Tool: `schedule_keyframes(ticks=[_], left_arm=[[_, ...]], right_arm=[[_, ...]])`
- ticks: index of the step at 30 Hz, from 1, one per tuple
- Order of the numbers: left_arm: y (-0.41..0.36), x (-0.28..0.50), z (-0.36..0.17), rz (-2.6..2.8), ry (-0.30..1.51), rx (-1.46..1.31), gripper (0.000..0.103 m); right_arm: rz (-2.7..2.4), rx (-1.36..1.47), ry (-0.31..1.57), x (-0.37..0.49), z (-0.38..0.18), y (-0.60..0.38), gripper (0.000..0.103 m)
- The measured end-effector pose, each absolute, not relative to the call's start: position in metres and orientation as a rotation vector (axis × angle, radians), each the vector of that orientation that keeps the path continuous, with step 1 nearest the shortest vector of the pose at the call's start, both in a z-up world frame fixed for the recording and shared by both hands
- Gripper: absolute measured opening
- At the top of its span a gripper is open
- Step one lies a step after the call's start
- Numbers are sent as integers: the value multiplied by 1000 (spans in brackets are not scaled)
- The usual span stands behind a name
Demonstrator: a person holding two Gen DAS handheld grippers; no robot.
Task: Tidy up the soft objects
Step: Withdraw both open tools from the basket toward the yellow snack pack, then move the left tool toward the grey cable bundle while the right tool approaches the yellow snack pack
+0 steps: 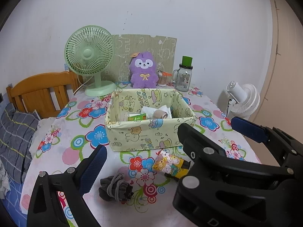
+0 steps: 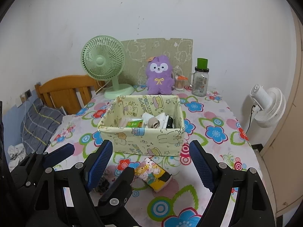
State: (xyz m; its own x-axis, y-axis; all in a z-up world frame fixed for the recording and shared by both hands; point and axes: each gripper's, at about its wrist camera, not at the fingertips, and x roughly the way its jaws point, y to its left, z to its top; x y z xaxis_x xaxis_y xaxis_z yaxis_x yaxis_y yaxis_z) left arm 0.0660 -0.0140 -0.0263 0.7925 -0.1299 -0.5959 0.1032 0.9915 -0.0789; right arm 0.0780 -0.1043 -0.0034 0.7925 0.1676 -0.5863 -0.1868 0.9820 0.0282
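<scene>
- Both grippers hover low over the worktop with jaws spread and nothing between them: left gripper (image 1: 168,152), right gripper (image 2: 151,162).
- Worktop (image 2: 214,117) wears a cloth of bright flowers; white wall behind, wooden bed frame (image 2: 66,89) at 9 o'clock, white fan (image 2: 269,106) at 3 o'clock.
- Grey sock (image 1: 115,188) lies bunched at 6 o'clock of the box (image 1: 144,132), its axis unclear.
- Printed sock roll (image 2: 153,174) lies beside it, long axis running 10 to 4 o'clock.
- Box holds folded cloths; green fan (image 2: 104,64), purple plush (image 2: 160,75) and jar (image 2: 200,83) stand at 12 o'clock.
</scene>
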Motion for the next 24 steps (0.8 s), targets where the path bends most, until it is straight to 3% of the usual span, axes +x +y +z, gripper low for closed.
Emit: schedule_keyframes(ticks=[24], left_arm=[[-1, 71, -88, -121, 733, -91, 99]], right_arm=[[239, -16, 680, 81, -64, -97, 85]])
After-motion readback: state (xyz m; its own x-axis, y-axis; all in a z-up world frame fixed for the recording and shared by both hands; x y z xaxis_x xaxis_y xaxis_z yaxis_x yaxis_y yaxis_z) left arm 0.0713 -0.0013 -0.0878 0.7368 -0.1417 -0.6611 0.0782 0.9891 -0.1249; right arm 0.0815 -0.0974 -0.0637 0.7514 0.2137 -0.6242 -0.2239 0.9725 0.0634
